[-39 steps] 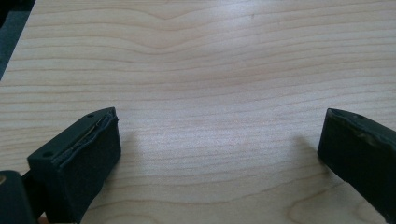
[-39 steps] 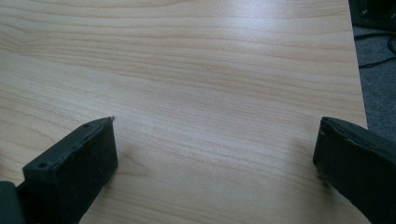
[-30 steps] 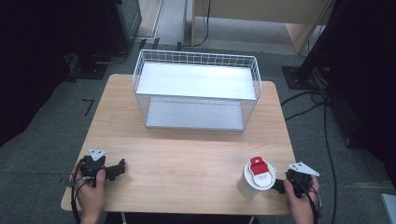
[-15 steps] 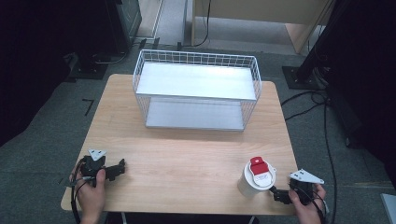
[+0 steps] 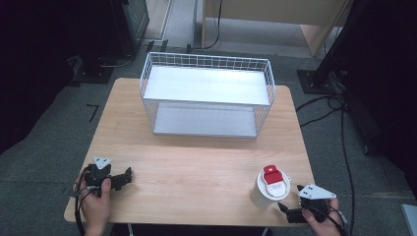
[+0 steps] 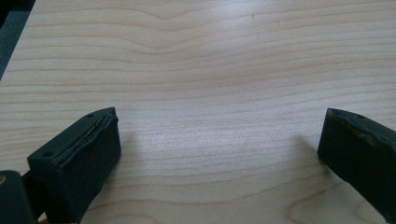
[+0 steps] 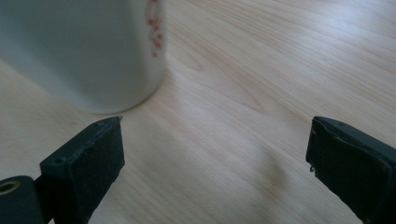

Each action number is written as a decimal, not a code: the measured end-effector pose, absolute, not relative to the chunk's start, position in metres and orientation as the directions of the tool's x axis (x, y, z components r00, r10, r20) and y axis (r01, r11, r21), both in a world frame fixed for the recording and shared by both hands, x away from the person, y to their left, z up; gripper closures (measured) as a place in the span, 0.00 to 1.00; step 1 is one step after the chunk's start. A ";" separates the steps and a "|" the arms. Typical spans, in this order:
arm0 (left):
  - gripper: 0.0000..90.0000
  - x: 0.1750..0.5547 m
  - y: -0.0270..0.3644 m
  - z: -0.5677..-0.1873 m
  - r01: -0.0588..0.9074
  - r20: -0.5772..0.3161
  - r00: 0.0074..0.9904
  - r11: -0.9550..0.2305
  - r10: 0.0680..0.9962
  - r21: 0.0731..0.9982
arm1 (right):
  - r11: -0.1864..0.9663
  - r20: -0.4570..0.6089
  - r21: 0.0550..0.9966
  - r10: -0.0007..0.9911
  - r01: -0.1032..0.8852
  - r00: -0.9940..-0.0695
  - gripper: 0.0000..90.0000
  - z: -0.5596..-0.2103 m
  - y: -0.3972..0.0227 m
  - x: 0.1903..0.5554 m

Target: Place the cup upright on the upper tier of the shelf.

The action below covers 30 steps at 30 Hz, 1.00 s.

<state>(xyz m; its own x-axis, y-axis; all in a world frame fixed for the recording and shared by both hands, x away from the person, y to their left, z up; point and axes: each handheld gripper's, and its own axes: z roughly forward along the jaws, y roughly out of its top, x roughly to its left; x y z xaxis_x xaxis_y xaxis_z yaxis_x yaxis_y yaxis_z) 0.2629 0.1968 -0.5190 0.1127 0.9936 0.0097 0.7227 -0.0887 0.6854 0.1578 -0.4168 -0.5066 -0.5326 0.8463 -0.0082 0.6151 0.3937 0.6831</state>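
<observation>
High view overhead, gripper views close over table (image 5: 196,167), perhaps near-level

The table (image 5: 196,162) is showing pale wood with a smooth, lightly sheened grain. The wire basket (image 5: 206,96) at the far side is looking like white-coated metal mesh, with 2 flat matt grey shelves. The white container (image 5: 268,189) near the right is appearing smooth and slightly glossy, its red lid (image 5: 273,176) looking like plastic. The jaws of both grippers are showing matt black, with rougher pads.
</observation>
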 end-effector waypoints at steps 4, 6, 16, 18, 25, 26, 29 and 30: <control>0.00 0.263 0.197 -0.519 0.723 0.009 0.113 -0.088 0.994 0.686 | 0.419 -0.004 0.699 0.812 0.579 -0.583 0.05 -0.503 -0.412 0.156; 0.00 0.263 0.197 -0.519 0.723 0.010 0.113 -0.088 0.994 0.686 | 0.422 0.003 0.715 0.796 0.558 -0.605 0.05 -0.499 -0.406 0.155; 0.00 0.263 0.197 -0.519 0.723 0.010 0.113 -0.089 0.994 0.685 | 0.375 0.061 0.779 0.754 0.503 -0.655 0.02 -0.486 -0.392 0.157; 0.00 0.263 0.197 -0.519 0.723 0.010 0.113 -0.088 0.994 0.686 | 0.364 0.069 0.785 0.752 0.501 -0.655 0.02 -0.485 -0.390 0.157; 0.00 0.263 0.197 -0.519 0.723 0.009 0.113 -0.089 0.994 0.685 | 0.289 0.102 0.840 0.748 0.459 -0.656 0.04 -0.473 -0.377 0.160; 0.00 0.263 0.197 -0.519 0.723 0.009 0.113 -0.089 0.994 0.685 | 0.289 0.102 0.840 0.748 0.459 -0.656 0.04 -0.473 -0.377 0.160; 0.00 0.263 0.197 -0.519 0.723 0.010 0.113 -0.089 0.994 0.685 | 0.263 0.101 0.861 0.750 0.435 -0.654 0.04 -0.468 -0.373 0.160; 0.00 0.263 0.197 -0.519 0.723 0.010 0.113 -0.089 0.994 0.685 | 0.263 0.101 0.861 0.750 0.435 -0.654 0.04 -0.468 -0.373 0.160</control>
